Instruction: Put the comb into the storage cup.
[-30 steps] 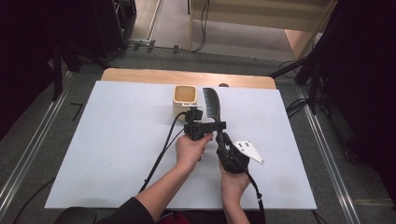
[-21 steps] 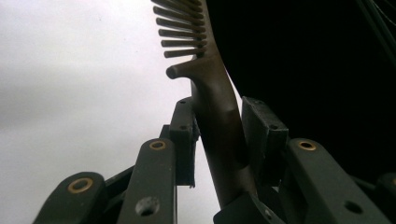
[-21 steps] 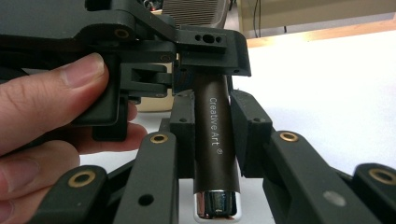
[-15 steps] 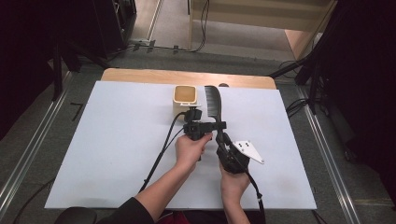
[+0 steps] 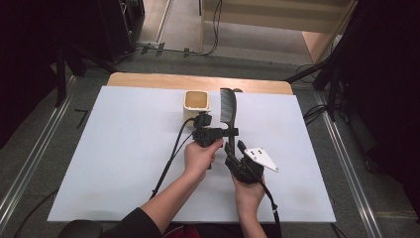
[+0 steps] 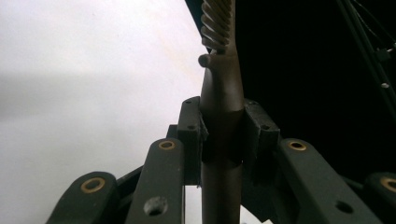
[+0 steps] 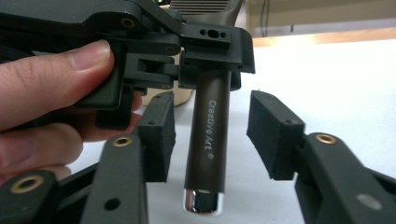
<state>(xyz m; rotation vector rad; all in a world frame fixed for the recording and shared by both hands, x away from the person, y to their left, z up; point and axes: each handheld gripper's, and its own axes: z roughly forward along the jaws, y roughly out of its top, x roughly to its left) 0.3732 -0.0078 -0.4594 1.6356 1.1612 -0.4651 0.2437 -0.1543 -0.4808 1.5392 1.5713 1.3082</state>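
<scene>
- The brush (image 5: 228, 106) sits mid-table, head pointing to 12 o'clock, handle back at 6.
- Left gripper (image 6: 223, 135) is clamped tight on its handle.
- Right gripper (image 7: 210, 140) has just been opening; jaws apart, handle between them untouched.
- Beige cup (image 5: 196, 103) stands just at the brush's 9 o'clock.

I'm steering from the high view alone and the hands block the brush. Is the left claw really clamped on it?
Observer: Yes. The left claw has both pads pressed on the brush at its handle.
Operator: And the right claw?
Observer: The right claw is open and its jaws have just been opening. The handle stands between its pads, ungripped.
Operator: Anything on the handle?
Observer: White lettering, "Creative Art", and a silver cap at its end.
</scene>
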